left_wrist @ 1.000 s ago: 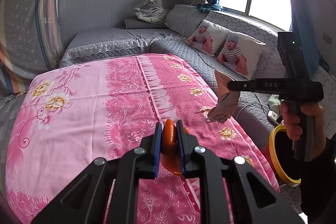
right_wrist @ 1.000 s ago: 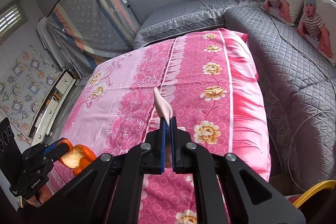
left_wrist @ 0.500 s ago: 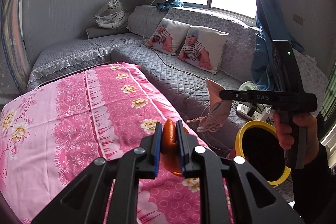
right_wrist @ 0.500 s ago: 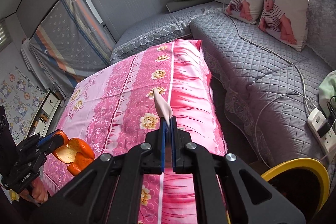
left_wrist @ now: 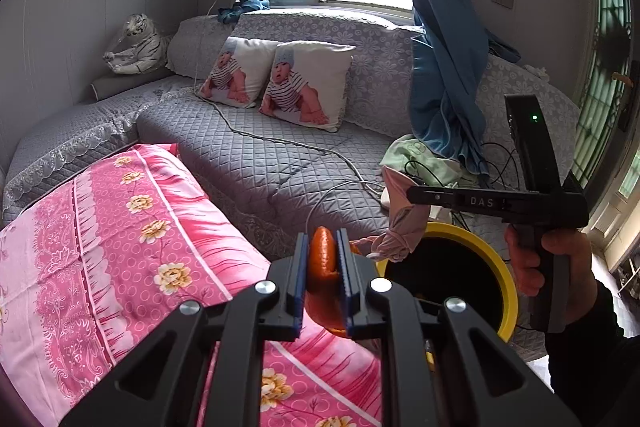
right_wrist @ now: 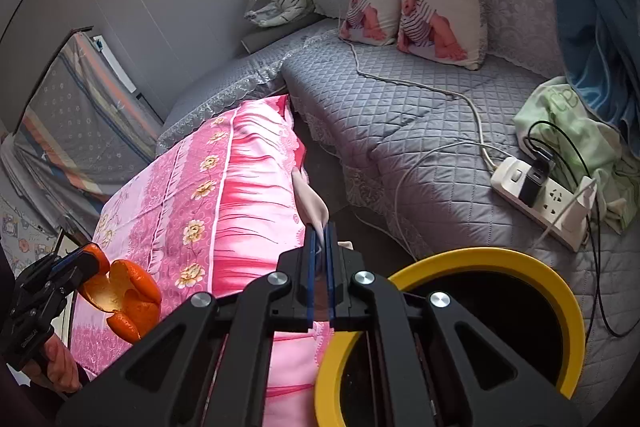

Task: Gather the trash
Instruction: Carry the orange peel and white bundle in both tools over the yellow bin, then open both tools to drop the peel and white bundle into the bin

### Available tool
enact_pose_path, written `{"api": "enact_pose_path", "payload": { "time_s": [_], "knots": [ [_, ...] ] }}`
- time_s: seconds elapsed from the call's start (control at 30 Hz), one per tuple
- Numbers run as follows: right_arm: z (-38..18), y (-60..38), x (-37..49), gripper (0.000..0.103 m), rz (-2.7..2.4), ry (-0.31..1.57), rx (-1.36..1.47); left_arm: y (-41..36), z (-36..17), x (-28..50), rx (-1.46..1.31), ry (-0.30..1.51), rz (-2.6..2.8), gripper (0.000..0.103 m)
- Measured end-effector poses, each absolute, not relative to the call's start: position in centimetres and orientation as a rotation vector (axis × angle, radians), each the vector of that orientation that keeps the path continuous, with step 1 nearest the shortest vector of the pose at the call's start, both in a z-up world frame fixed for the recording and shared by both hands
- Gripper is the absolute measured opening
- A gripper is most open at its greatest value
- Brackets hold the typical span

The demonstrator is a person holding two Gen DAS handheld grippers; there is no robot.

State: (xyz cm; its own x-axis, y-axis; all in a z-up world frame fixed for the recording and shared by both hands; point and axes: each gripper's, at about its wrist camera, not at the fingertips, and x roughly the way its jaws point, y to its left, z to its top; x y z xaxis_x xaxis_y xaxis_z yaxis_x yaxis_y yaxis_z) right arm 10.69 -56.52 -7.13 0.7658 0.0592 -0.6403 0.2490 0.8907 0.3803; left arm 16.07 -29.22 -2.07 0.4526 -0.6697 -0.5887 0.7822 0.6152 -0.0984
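Left gripper (left_wrist: 323,281): fingers pinched tight on the orange peel (left_wrist: 322,259), blue pads flat against both sides of it; held in the air over the near corner of the pink cloth (left_wrist: 120,247), just beside the bin.
Peel from the other side: in the right wrist view it hangs from the left gripper (right_wrist: 86,263) as an opened curl (right_wrist: 124,297), pale inside, orange outside, off to the left of the cloth (right_wrist: 244,187).
Right gripper (right_wrist: 319,247): fingers nearly closed, only a thin gap, nipping the pale pink rag; the rag's tip (right_wrist: 310,201) sticks up past the pads.
Rag from the left: the rag (left_wrist: 400,223) droops from the right gripper (left_wrist: 414,194), its bunched lower end beside the bin's rim, above and to the left of the opening.
Hand (left_wrist: 548,259): wrapped round the right gripper's handle.
Bin (right_wrist: 500,259): round, yellow rim, black inside, standing between the pink cloth and the grey sofa (right_wrist: 400,115); in the left view the bin (left_wrist: 496,267) sits just past the peel.
Sofa things: a white power strip (right_wrist: 540,203) with cables, a green cloth (right_wrist: 568,131), two baby cushions (right_wrist: 416,11) and a toy tiger (right_wrist: 280,3) at the back.
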Motion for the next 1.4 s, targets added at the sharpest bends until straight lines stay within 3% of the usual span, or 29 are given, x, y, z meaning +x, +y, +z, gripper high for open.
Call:
{"api": "enact_pose_path", "payload": {
  "time_s": [0.7,1.07,1.17,1.3,1.4],
  "knots": [
    [-11.3,-62.8,2.3,0.004,-0.382,0.705,0.515,-39.6,-4.6,10.7,0.304,0.632,-1.120,0.013],
    [-14.1,-63.7,1.9,0.005,-0.450,0.768,0.520,-42.9,-9.0,11.5,0.271,0.776,-1.191,0.014],
    [-14.3,-63.7,1.8,0.005,-0.465,0.779,0.511,-42.8,-9.6,12.1,0.233,0.819,-1.195,0.018],
    [-14.2,-64.1,1.4,0.007,-0.485,0.781,0.513,-42.0,-9.4,12.9,0.173,0.830,-1.178,0.050],
    [-14.0,-64.2,1.1,0.027,-0.503,0.779,0.517,-41.4,-8.9,13.4,0.146,0.828,-1.163,0.050]
  ]
}}
